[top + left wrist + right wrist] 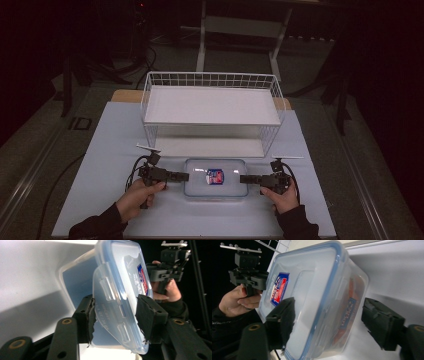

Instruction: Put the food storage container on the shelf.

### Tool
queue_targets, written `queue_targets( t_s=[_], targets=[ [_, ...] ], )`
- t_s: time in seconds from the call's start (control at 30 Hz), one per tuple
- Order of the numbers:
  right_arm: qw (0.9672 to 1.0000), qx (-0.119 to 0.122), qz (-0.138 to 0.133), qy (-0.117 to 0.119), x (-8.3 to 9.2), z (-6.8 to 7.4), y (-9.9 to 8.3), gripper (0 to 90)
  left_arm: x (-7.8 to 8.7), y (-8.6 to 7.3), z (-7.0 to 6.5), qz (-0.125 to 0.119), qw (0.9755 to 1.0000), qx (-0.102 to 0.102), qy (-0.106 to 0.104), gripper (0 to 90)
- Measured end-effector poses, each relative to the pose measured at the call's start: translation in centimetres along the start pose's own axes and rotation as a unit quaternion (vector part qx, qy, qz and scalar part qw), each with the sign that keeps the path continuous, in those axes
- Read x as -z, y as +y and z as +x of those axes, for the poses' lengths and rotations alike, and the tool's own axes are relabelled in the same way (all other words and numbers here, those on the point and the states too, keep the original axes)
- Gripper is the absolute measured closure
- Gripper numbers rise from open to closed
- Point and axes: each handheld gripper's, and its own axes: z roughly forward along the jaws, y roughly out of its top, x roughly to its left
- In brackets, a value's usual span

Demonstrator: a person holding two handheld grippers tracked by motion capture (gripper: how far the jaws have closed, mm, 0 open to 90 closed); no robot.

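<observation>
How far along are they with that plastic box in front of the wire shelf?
Early on. The lidded plastic box sits on the table, its lid on and nothing lifted. In hand: the left gripper has its jaws around the lid's end flap, and the right gripper straddles the opposite end with a gap on one side. Whatever follows, such as lifting it toward the wire shelf, is not yet done.

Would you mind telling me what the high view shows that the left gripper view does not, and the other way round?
The high view alone takes in the white wire rack behind the work, the pale table, and the left gripper with the hand holding it. The left gripper view alone gives a close look at the lid's latch flap standing between its two black pads; whether they press it I cannot tell. Both show the clear lidded container with its red and blue label, and the right gripper at its far end.
</observation>
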Motion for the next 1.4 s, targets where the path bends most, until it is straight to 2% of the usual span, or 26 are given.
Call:
queue_targets(
  t_s=[0.2, 0.3, 0.37, 0.5, 0.57, 0.67, 0.97, 1.33, 1.4],
  targets=[
    [0.9998, -0.002, 0.008, 0.015, 0.3, 0.0, -0.3, 36.1, 0.3, -0.4, -0.7, -0.002, 0.9997, -0.022, 0.010, 52.9],
    [0.9992, 0.008, 0.015, 0.037, 0.5, 0.2, -0.4, 47.8, 0.3, -0.6, -1.0, -0.007, 0.9995, -0.025, 0.014, 53.6],
    [0.9991, 0.014, 0.018, 0.035, 0.6, 0.4, -0.5, 48.3, 0.4, -0.8, -1.2, -0.010, 0.9994, -0.030, 0.017, 54.1],
    [0.9988, 0.010, 0.022, 0.043, 0.8, 0.3, -0.6, 50.2, 0.5, -1.1, -1.6, -0.019, 0.9987, -0.041, 0.023, 54.5],
    [0.9987, 0.010, 0.022, 0.045, 0.9, 0.3, -0.7, 51.3, 0.5, -1.3, -1.8, -0.024, 0.9986, -0.040, 0.024, 54.9],
    [0.9984, 0.007, 0.020, 0.053, 1.1, 0.3, -0.9, 53.1, 0.6, -1.7, -2.2, -0.026, 0.9979, -0.052, 0.031, 55.3],
    [0.9986, 0.031, 0.013, 0.042, 1.4, 0.8, -1.4, 53.8, 0.6, -2.3, -3.0, -0.037, 0.9965, -0.061, 0.044, 55.6],
    [0.9987, 0.040, 0.011, 0.030, 1.8, 1.5, -1.8, 54.3, 0.4, -2.5, -4.1, -0.035, 0.9950, -0.065, 0.067, 55.4],
    [0.9987, 0.040, 0.007, 0.030, 2.0, 1.6, -1.7, 54.4, 0.4, -2.4, -4.3, -0.041, 0.9947, -0.067, 0.067, 55.5]
  ],
)
